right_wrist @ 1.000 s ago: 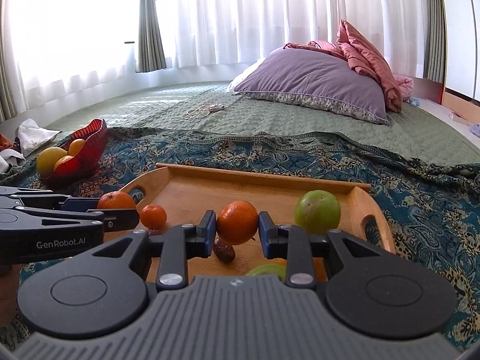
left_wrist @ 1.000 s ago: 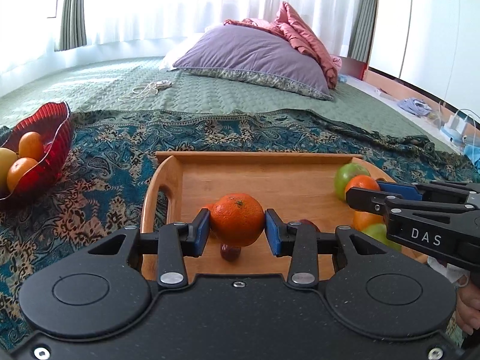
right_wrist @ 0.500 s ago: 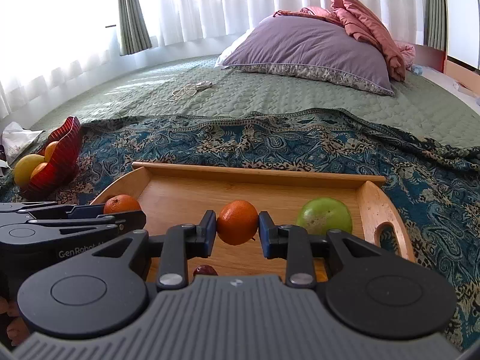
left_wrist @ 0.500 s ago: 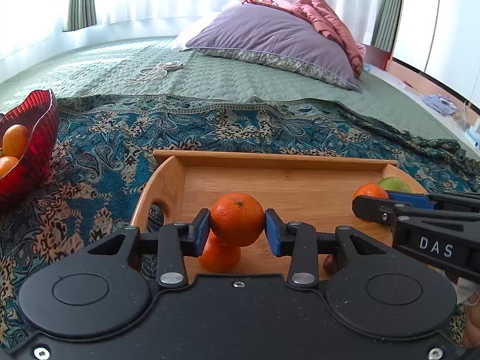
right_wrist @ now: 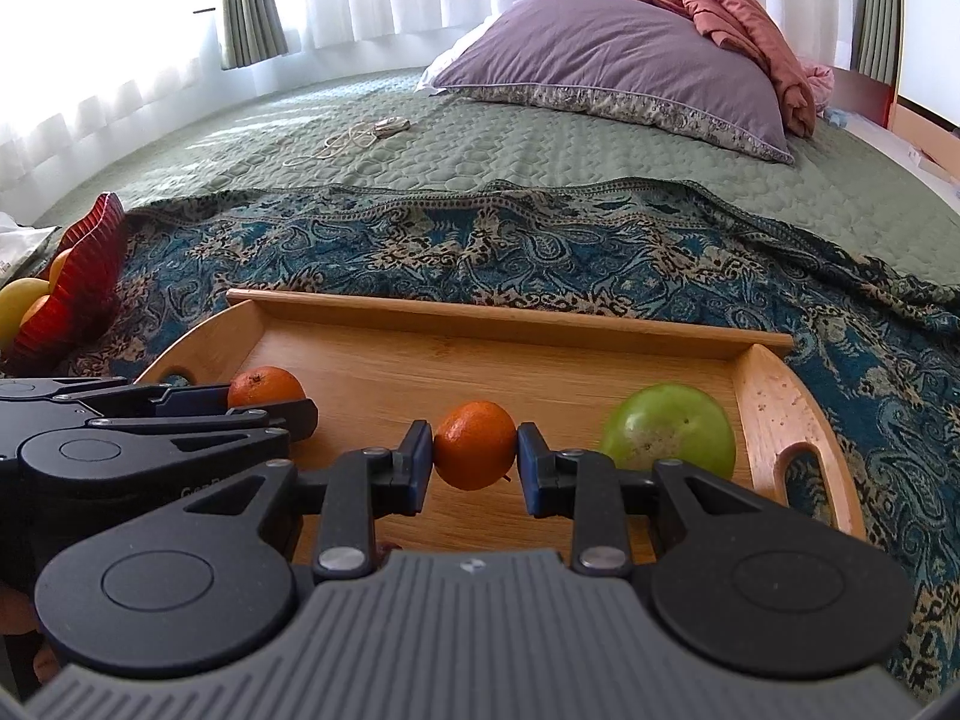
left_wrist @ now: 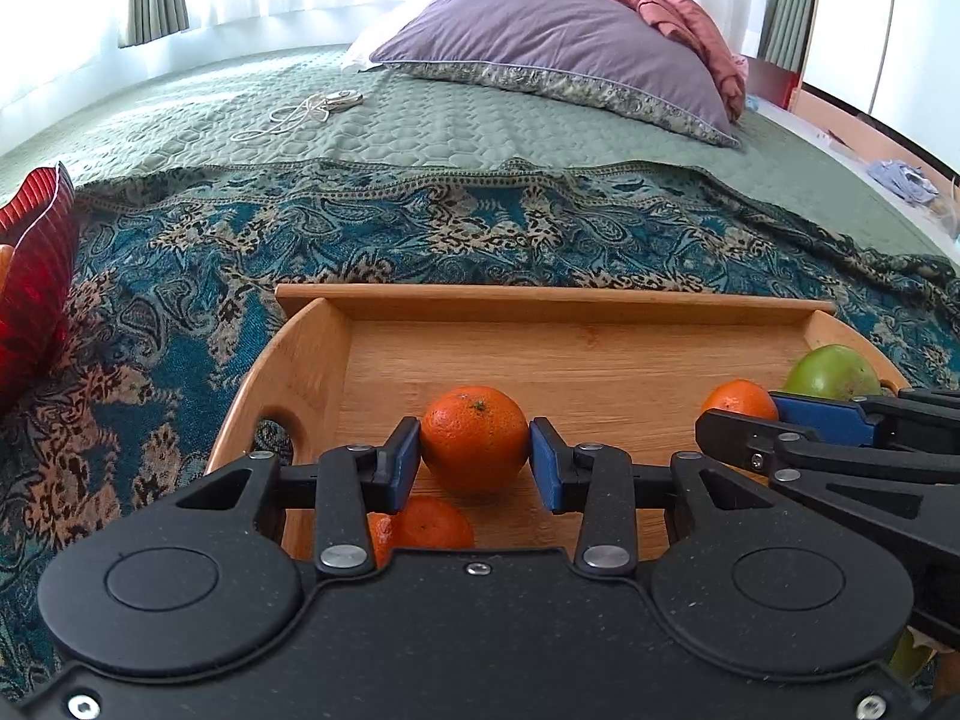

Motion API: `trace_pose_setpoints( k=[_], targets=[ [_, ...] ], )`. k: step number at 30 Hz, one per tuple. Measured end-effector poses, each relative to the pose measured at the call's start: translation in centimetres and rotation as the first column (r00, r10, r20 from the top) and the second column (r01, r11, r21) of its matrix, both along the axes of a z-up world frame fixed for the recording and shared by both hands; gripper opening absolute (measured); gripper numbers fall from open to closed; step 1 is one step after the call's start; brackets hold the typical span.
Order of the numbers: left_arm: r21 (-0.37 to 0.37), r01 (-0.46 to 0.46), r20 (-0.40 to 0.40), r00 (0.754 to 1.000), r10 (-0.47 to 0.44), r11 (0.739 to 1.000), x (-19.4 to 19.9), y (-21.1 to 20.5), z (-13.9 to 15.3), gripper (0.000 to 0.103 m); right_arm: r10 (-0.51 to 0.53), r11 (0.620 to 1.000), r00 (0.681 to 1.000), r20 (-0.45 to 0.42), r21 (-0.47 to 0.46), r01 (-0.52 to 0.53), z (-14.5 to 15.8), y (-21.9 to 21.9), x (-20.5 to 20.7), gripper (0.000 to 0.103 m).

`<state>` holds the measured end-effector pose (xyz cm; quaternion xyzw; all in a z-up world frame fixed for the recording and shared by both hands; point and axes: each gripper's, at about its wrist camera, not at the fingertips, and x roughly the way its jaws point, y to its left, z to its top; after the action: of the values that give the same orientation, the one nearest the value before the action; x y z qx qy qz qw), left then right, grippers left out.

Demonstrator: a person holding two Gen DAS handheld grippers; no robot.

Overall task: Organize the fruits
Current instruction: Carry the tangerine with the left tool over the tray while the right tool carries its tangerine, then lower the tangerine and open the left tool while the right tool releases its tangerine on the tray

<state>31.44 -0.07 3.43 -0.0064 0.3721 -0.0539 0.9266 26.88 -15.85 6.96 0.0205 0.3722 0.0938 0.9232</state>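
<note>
My left gripper is shut on a large orange and holds it above the wooden tray. Another orange lies on the tray below it. My right gripper is shut on a smaller orange over the tray. A green apple lies on the tray to its right. In the right wrist view the left gripper with its orange shows at the left. In the left wrist view the right gripper's orange and the apple show at the right.
A red bowl with oranges and a yellow fruit sits at the left on the patterned blue blanket. A purple pillow and a white cable lie farther back on the green bed cover.
Both grippers have risen and tilted down with their oranges still held. The tray looks lower and farther, and the red bowl has slid toward the left edge.
</note>
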Motion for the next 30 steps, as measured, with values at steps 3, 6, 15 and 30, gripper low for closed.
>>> trace_pose_setpoints(
  k=[3,6,15,30],
  targets=[
    [0.006,0.002,0.003,1.0,-0.002,1.0,0.1,-0.1,-0.1,0.037,0.004,1.0,1.0,-0.01,-0.016,-0.004,-0.3,0.2,0.3,0.035],
    [0.009,0.006,0.0,1.0,-0.006,1.0,0.2,-0.1,-0.1,0.038,0.007,1.0,1.0,-0.02,-0.027,-0.008,-0.5,0.4,0.5,0.035],
    [0.006,0.001,-0.004,1.0,-0.001,1.0,0.3,0.0,0.0,0.038,0.01,0.999,0.999,-0.039,-0.034,-0.011,-0.6,0.6,0.9,0.036],
    [0.049,0.02,0.047,0.999,-0.022,0.999,-1.2,0.2,1.6,0.054,-0.007,1.0,1.0,-0.02,0.001,0.007,-0.1,0.1,0.8,0.047]
  ],
)
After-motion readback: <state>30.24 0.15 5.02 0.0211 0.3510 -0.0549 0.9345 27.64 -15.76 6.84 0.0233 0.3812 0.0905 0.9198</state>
